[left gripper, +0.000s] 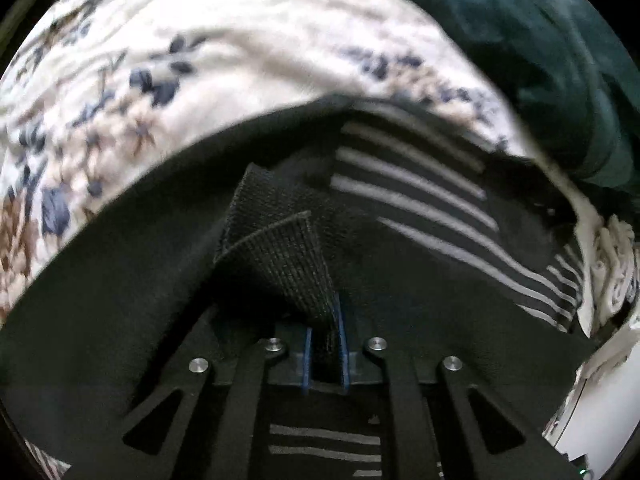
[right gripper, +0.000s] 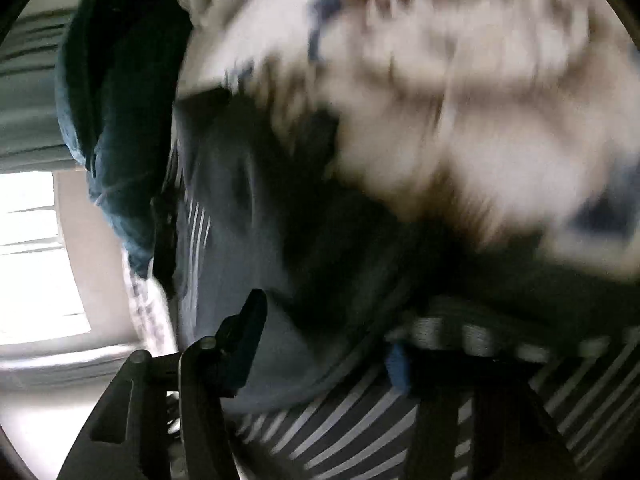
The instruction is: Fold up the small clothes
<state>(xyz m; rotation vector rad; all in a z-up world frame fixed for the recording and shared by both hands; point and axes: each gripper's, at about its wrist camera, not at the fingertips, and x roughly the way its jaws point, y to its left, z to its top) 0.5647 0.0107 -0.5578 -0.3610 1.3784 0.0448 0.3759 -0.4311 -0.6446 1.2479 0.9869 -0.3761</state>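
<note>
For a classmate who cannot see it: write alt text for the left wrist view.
The left gripper has its jaws shut on a ribbed black fabric edge of a dark garment with grey stripes, lying on a floral bedsheet.

Both wrist cameras look steeply down, very close over the bed. The left view is sharp, the right blurred. Both share the dark striped garment (left gripper: 420,196) (right gripper: 344,412) and floral bedspread (left gripper: 120,80) (right gripper: 460,80).

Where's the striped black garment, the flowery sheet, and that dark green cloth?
striped black garment (left gripper: 420,200), left wrist view, its striped panel.
flowery sheet (left gripper: 160,80), left wrist view, blue flower print.
dark green cloth (left gripper: 520,32), left wrist view, its middle.
</note>
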